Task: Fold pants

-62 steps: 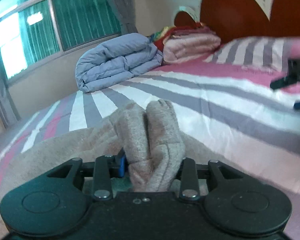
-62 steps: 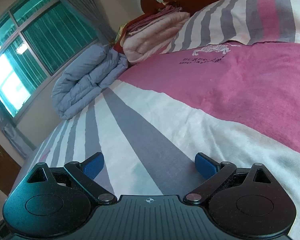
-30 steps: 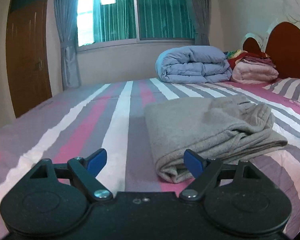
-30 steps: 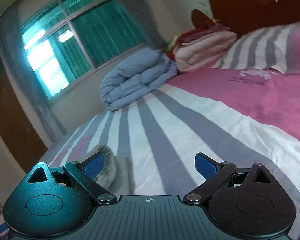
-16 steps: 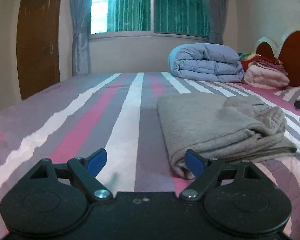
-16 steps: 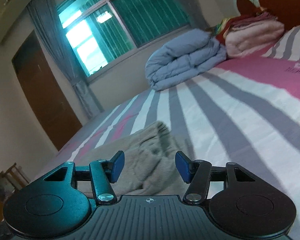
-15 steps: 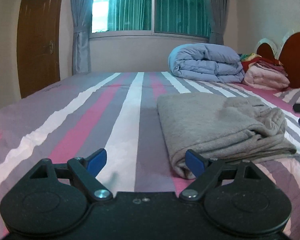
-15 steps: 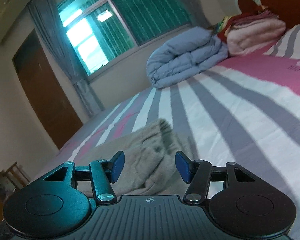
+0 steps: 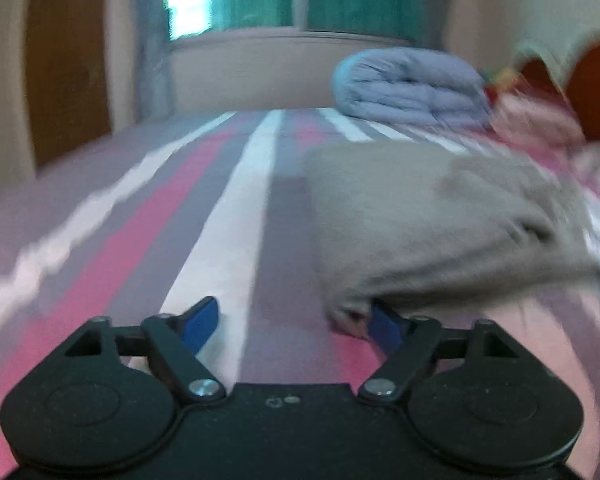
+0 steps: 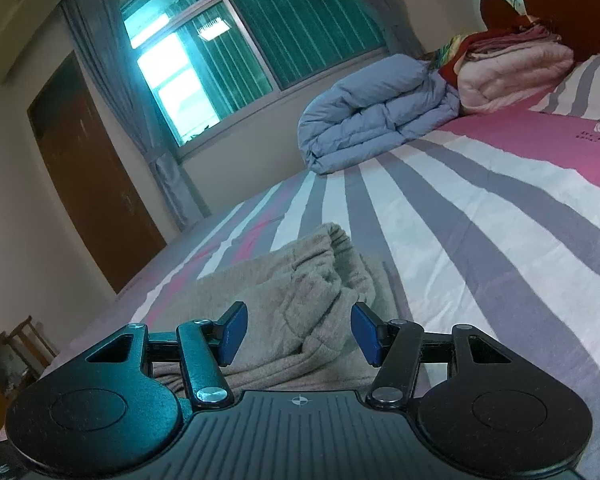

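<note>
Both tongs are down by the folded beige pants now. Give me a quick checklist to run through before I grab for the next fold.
1. Left tongs open: ok, the jaws stand wide apart.
2. Right tongs open: ok, nothing between the pads.
3. Left tongs lined up on the pants: not ok, only the right pad reaches the near corner fold; the rest of the gap is over bare striped bedsheet.
4. Right tongs lined up: ok, the bunched waistband end sits ahead of the gap.
5. Fold neatness: not ok, that end looks rumpled.
6. Left view sharp enough to judge contact: cannot tell, the picture is motion-blurred.
</note>
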Demonstrator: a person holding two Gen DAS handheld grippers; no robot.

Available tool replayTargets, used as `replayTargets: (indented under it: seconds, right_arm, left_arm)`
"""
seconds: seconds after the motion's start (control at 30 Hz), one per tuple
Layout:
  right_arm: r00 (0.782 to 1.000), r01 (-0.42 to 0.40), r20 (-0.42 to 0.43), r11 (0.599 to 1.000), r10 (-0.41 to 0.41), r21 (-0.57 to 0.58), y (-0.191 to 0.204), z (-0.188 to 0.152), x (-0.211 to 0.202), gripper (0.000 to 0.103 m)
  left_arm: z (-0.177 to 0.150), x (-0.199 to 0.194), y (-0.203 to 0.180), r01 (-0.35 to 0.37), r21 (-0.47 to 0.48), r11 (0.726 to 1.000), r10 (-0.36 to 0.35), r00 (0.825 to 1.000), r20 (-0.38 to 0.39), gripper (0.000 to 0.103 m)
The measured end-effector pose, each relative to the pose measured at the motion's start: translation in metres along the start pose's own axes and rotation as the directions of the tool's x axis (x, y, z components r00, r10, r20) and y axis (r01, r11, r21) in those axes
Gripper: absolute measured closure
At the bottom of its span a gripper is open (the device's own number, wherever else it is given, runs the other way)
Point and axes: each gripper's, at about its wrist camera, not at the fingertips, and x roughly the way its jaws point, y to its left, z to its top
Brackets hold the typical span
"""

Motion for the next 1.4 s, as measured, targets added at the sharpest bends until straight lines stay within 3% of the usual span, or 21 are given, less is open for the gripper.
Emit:
replayTargets:
  seconds: [0.07, 0.17, 0.4, 0.57, 0.6, 0.63, 0.7, 0.77, 0.8, 0.83, 0.87, 0.93, 1.0, 1.07, 1.1, 1.13, 1.17, 1.23, 1.33, 1.4]
  right_arm:
    - [1.000, 0.006, -0.001, 1.000, -0.006, -0.008, 0.001, 0.000, 0.001, 0.045]
    - [1.000, 0.003, 0.000, 1.000, -0.003, -0.006, -0.001, 0.000, 0.001, 0.045]
    - [0.996, -0.078, -0.046, 0.997, 0.078, 0.011, 0.002, -0.001, 0.033, 0.046]
    - [0.994, -0.019, -0.108, 0.996, 0.028, 0.083, -0.009, -0.002, 0.073, 0.046]
    - [0.993, -0.023, -0.115, 0.994, 0.036, 0.109, -0.013, -0.002, 0.079, 0.050]
    - [0.992, -0.017, -0.123, 0.992, 0.032, 0.121, -0.016, -0.001, 0.083, 0.084]
    - [0.993, -0.017, -0.112, 0.989, 0.034, 0.147, -0.022, 0.001, 0.081, 0.084]
    - [0.999, -0.044, -0.015, 0.993, 0.046, 0.112, -0.020, 0.008, 0.061, 0.085]
    - [0.999, -0.045, 0.017, 0.995, 0.043, 0.094, -0.020, 0.009, 0.054, 0.085]
    - [1.000, -0.015, -0.009, 0.995, 0.016, 0.101, -0.026, 0.007, 0.058, 0.085]
    - [0.998, 0.015, -0.059, 0.988, -0.006, 0.152, -0.038, 0.006, 0.066, 0.085]
    - [0.997, 0.020, -0.073, 0.967, -0.002, 0.253, -0.058, 0.006, 0.071, 0.085]
    - [0.997, 0.014, -0.073, 0.974, 0.003, 0.227, -0.055, 0.007, 0.068, 0.085]
    - [0.996, -0.007, -0.082, 0.980, 0.024, 0.201, -0.049, 0.005, 0.064, 0.083]
    - [0.997, -0.012, -0.075, 0.981, 0.027, 0.191, -0.047, 0.005, 0.059, 0.081]
    - [0.998, -0.015, -0.058, 0.982, 0.027, 0.187, -0.046, 0.006, 0.051, 0.072]
    - [0.999, -0.013, -0.043, 0.982, 0.021, 0.191, -0.046, 0.007, 0.044, 0.062]
    - [0.999, -0.030, -0.010, 0.974, 0.033, 0.226, -0.048, 0.006, 0.030, 0.053]
    - [0.998, -0.048, -0.014, 0.954, 0.054, 0.296, -0.053, 0.007, 0.026, 0.052]
    - [0.996, -0.053, -0.052, 0.944, 0.074, 0.325, -0.056, 0.006, 0.032, 0.052]
  left_arm:
    - [0.000, 0.001, 0.007, 0.005, -0.057, 0.998, -0.005, 1.000, -0.009, 0.025]
    - [-0.002, -0.004, -0.004, -0.008, 0.009, 1.000, 0.008, 1.000, 0.011, 0.031]
    - [-0.004, -0.004, 0.005, 0.034, -0.048, 0.998, -0.032, 0.999, 0.036, 0.033]
    - [-0.003, -0.001, 0.002, 0.031, -0.048, 0.998, -0.030, 0.999, 0.034, 0.032]
    - [-0.003, -0.001, 0.003, 0.027, -0.046, 0.999, -0.026, 0.999, 0.031, 0.030]
    - [-0.003, 0.000, 0.003, 0.023, -0.045, 0.999, -0.022, 0.999, 0.029, 0.030]
    - [-0.003, -0.002, 0.003, 0.015, -0.043, 0.999, -0.014, 0.999, 0.039, 0.030]
    - [-0.003, -0.003, 0.002, 0.011, -0.035, 0.999, -0.009, 0.999, 0.044, 0.028]
    - [-0.003, -0.002, 0.002, 0.011, -0.038, 0.999, -0.010, 0.999, 0.044, 0.027]
    - [-0.003, -0.001, 0.003, 0.013, -0.040, 0.999, -0.012, 0.999, 0.041, 0.024]
    - [-0.003, -0.001, 0.002, 0.014, -0.040, 0.999, -0.013, 0.999, 0.039, 0.024]
    - [-0.003, -0.002, 0.000, 0.002, -0.029, 1.000, -0.001, 0.999, 0.039, 0.024]
    - [-0.004, -0.003, 0.001, -0.005, -0.031, 1.000, 0.006, 0.999, 0.033, 0.025]
    - [-0.004, -0.009, -0.006, -0.010, 0.022, 1.000, 0.008, 0.998, 0.055, 0.032]
    - [-0.005, -0.014, -0.012, -0.016, 0.066, 0.998, 0.011, 0.997, 0.075, 0.035]
    - [-0.006, -0.018, -0.016, -0.013, 0.096, 0.995, 0.003, 0.996, 0.095, 0.034]
    - [-0.006, -0.022, -0.018, 0.004, 0.106, 0.994, -0.016, 0.994, 0.109, 0.034]
    - [-0.005, -0.020, -0.016, 0.007, 0.100, 0.995, -0.017, 0.995, 0.100, 0.033]
    - [-0.002, -0.005, -0.007, -0.009, 0.044, 0.999, 0.007, 0.999, 0.037, 0.026]
    - [-0.002, -0.006, -0.003, -0.005, 0.020, 1.000, 0.005, 0.999, 0.042, 0.025]
